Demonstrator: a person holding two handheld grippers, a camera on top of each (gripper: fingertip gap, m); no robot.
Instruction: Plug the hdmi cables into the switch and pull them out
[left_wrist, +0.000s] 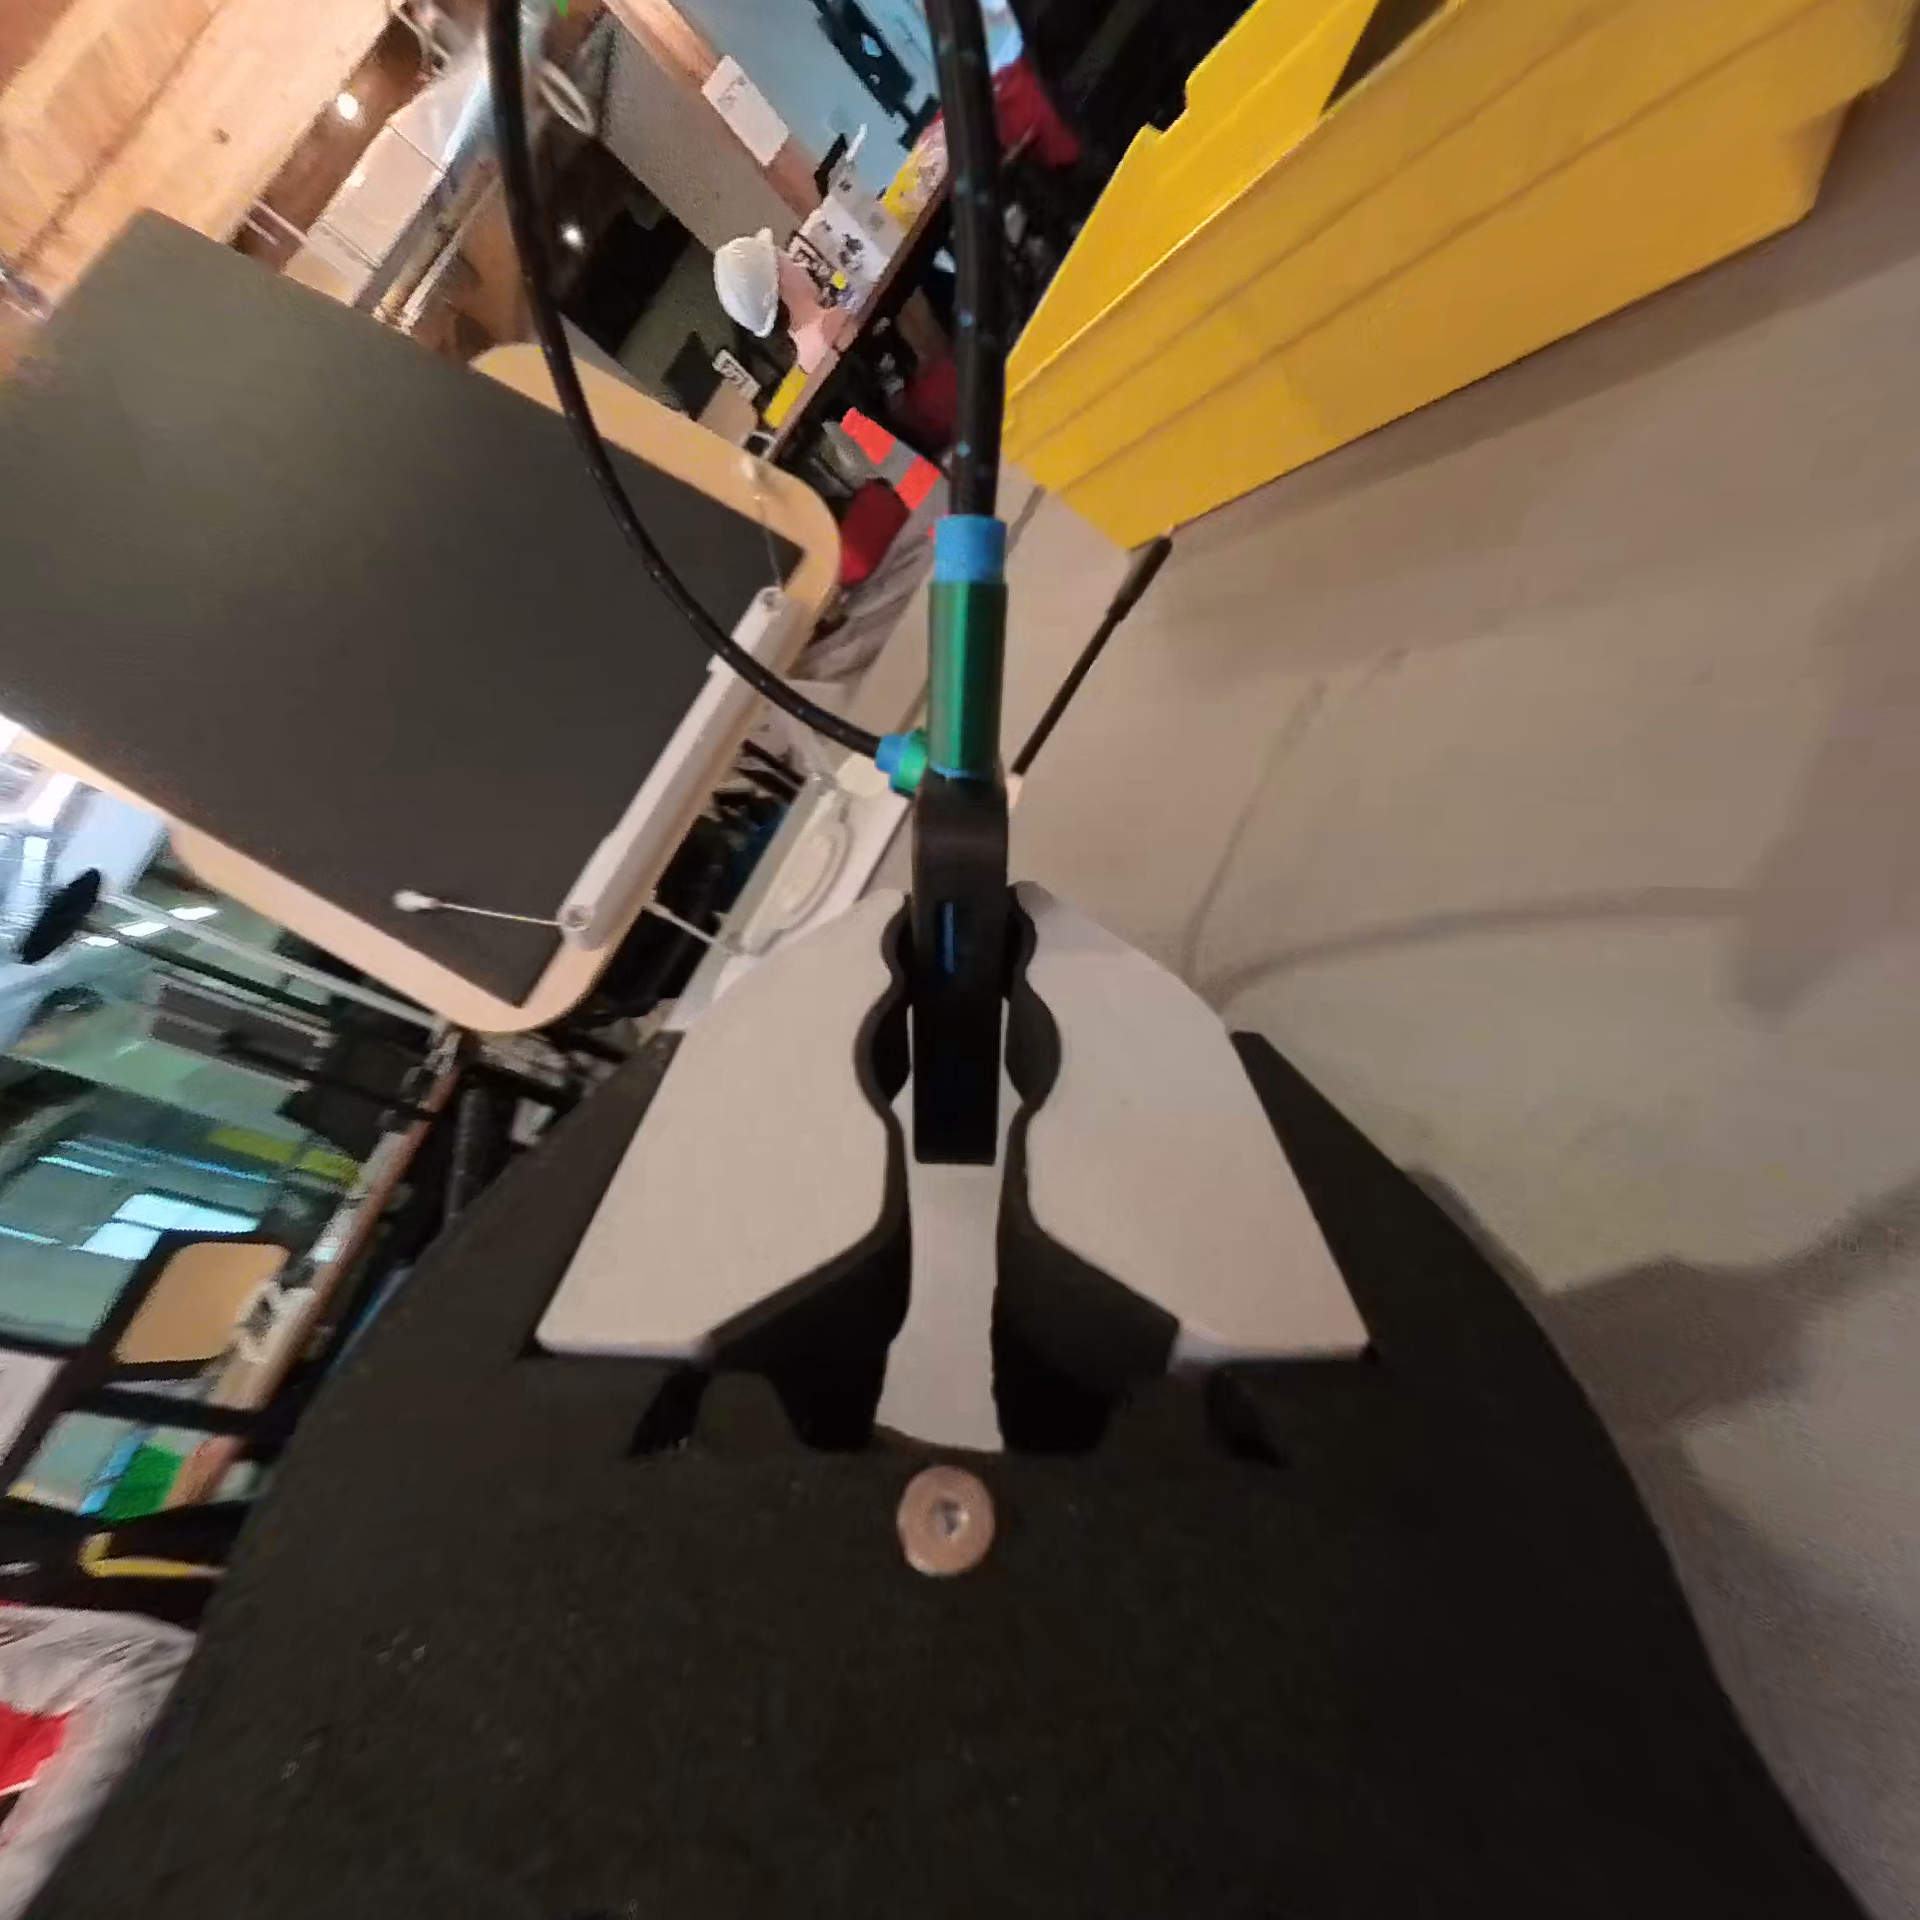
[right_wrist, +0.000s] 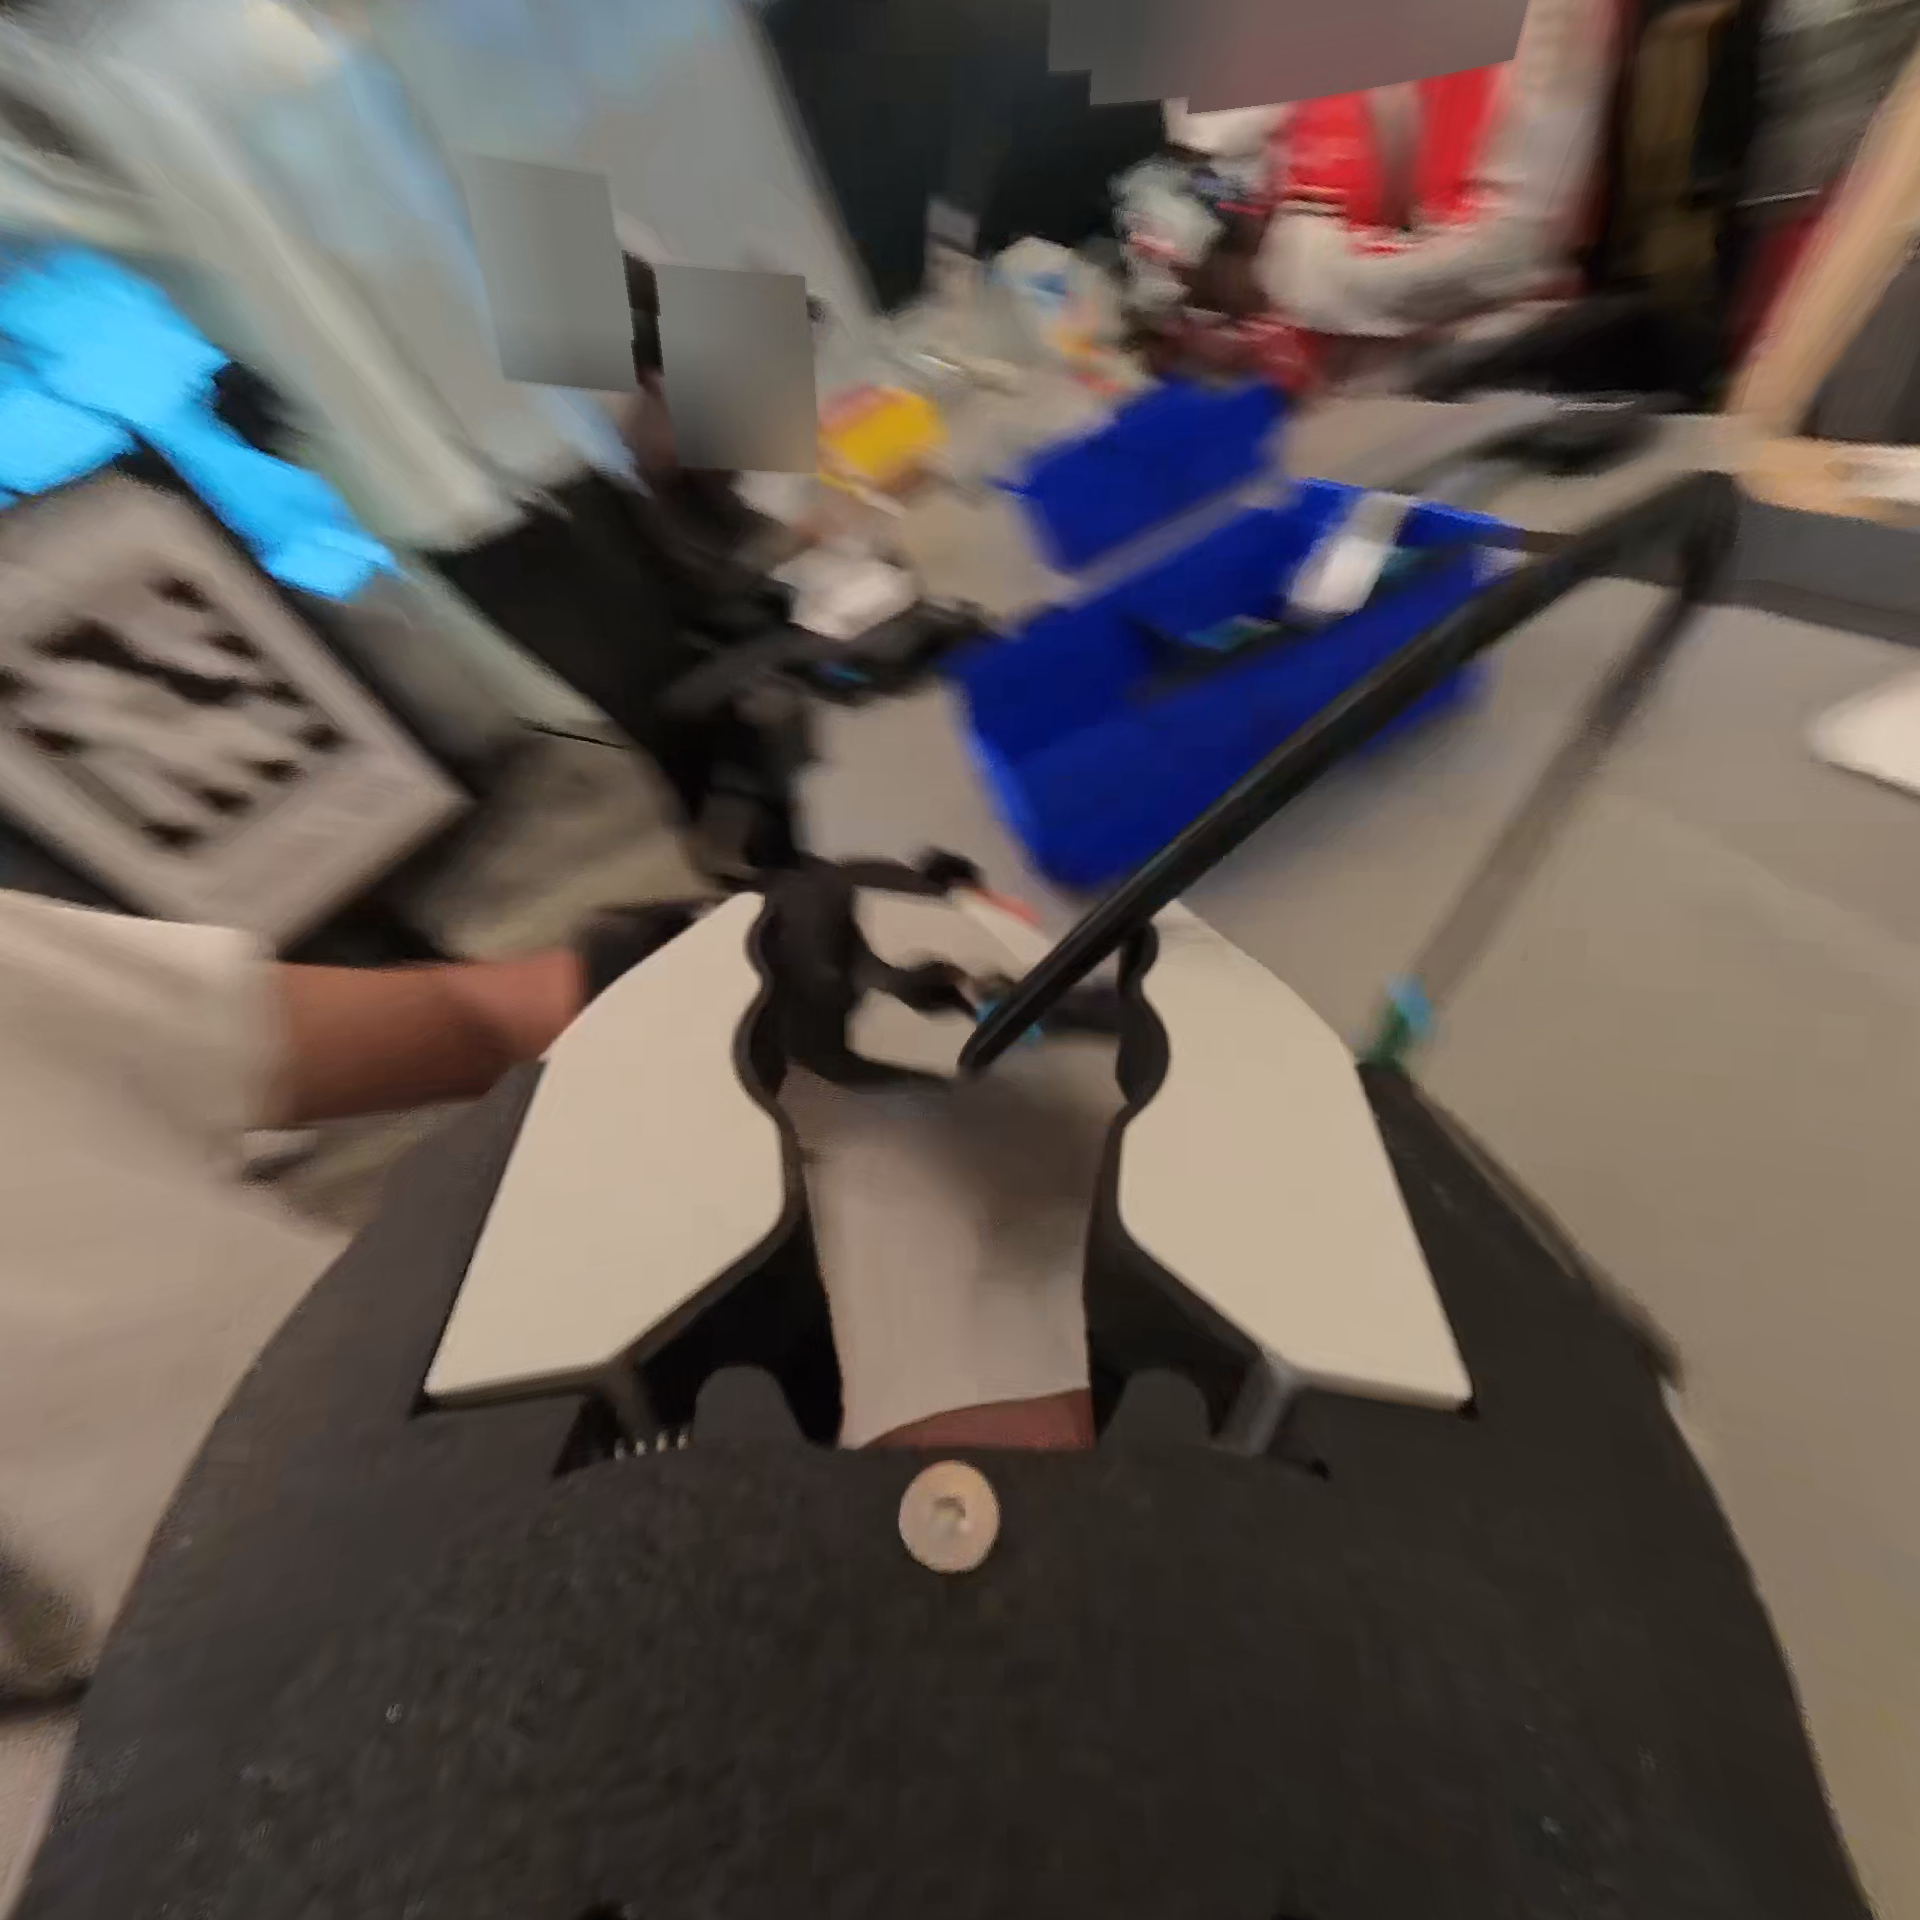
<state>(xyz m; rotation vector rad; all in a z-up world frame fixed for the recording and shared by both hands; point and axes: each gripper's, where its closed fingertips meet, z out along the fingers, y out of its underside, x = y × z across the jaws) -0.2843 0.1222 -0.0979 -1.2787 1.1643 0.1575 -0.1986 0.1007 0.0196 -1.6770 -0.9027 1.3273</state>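
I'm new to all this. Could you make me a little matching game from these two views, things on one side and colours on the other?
Things:
1. bins beside the table
2. switch in the left gripper
3. plug entering the switch
4. bins beyond the open right gripper

Colours:
A. green
B. blue
C. yellow
D. black

Pairs: 1-C, 2-D, 3-A, 4-B
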